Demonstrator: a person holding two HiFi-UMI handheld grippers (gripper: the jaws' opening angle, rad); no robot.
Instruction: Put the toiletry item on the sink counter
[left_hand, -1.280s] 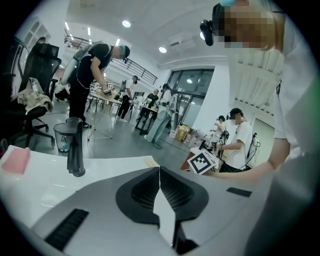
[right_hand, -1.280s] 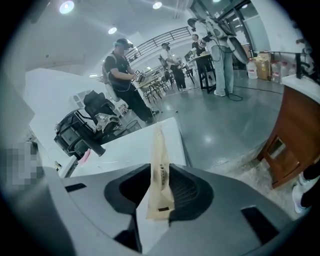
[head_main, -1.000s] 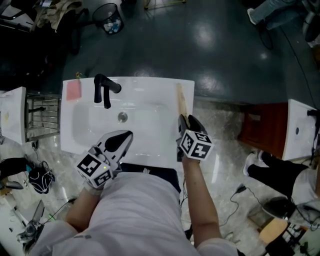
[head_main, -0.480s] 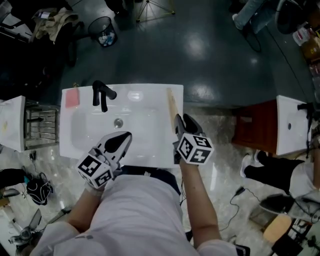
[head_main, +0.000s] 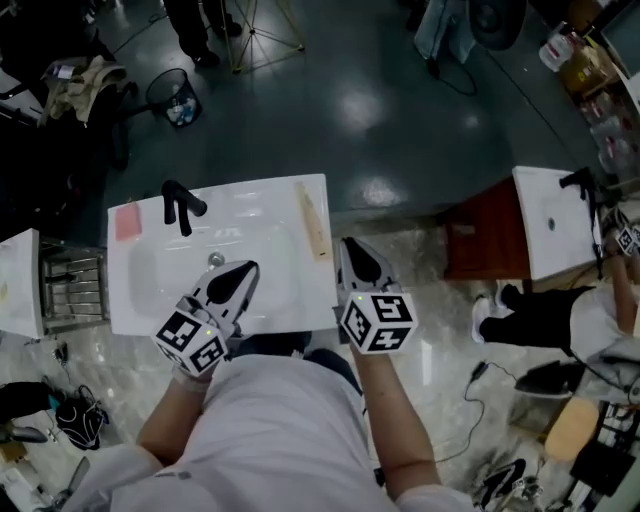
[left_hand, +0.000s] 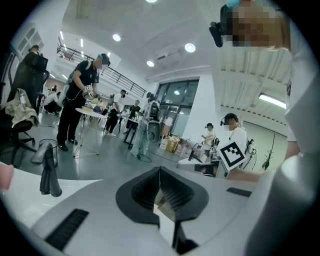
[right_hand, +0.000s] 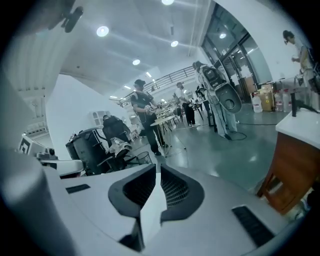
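**Resting close to the edge: toiletry item on the desk, both tools empty**

The toiletry item, a long tan stick-like piece, lies flat on the right part of the white desk. It runs from far to near, right of the basin, with its near end close to the desk's right edge. By the look of it, the placing itself is done.

The main risk is that position. The right tool hangs just beside the item's near end, a little past the desk's right edge. A careless sideways swing of that tool or its arm could clip the item and send it to the floor. A nudge to the left could instead roll it into the basin. The black faucet and the pink piece at the far left are well apart from all this and in no danger.

The right tool's jaws have just closed. In the right gripper view they meet along their full length with nothing between them, and they touch nothing. The left tool hovers over the near side of the basin. Its jaws are likewise pressed together and empty, clear of the desk and of the item.
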